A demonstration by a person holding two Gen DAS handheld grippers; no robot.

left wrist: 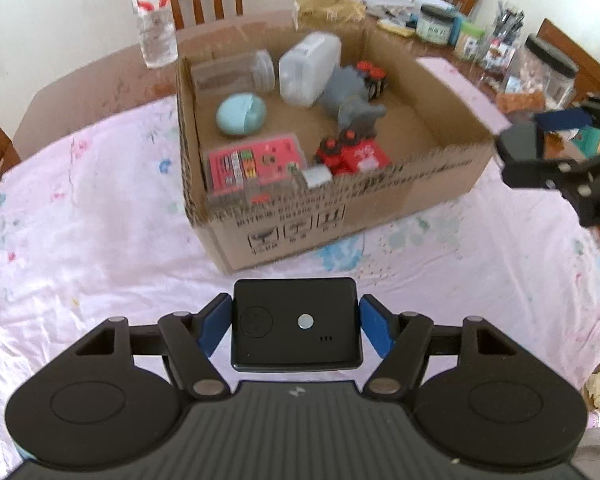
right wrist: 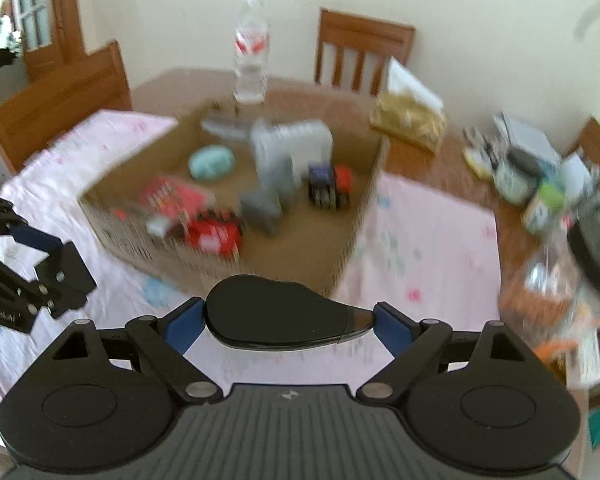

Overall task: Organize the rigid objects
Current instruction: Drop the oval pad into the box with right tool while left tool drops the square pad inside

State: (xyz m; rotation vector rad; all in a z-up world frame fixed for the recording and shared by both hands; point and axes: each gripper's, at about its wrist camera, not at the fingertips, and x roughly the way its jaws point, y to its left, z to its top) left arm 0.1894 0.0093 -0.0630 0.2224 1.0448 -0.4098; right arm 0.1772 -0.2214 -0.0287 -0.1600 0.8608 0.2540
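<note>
The left gripper (left wrist: 296, 330) points steeply downward, its blue pads (left wrist: 212, 330) pressed against the two short sides of a flat black rectangular device (left wrist: 296, 320); the right gripper (right wrist: 286, 322) tilts down as well, its jaws set wider, blue pads (right wrist: 186, 326) clamped on the ends of a rounded black case (right wrist: 276, 316); each gripper shows at the edge of the other's view.

I'm looking at a home dining rm: I'm seeing a wooden table (left wrist: 100, 80) w/ a pink floral cloth (left wrist: 80, 208), slat-back wooden chairs (right wrist: 364, 56) standing round it, a water bottle (left wrist: 153, 12), food jars (left wrist: 548, 76) & bits cluttering the far end. A panelled glazed door (right wrist: 36, 12) is showing at far left.
</note>
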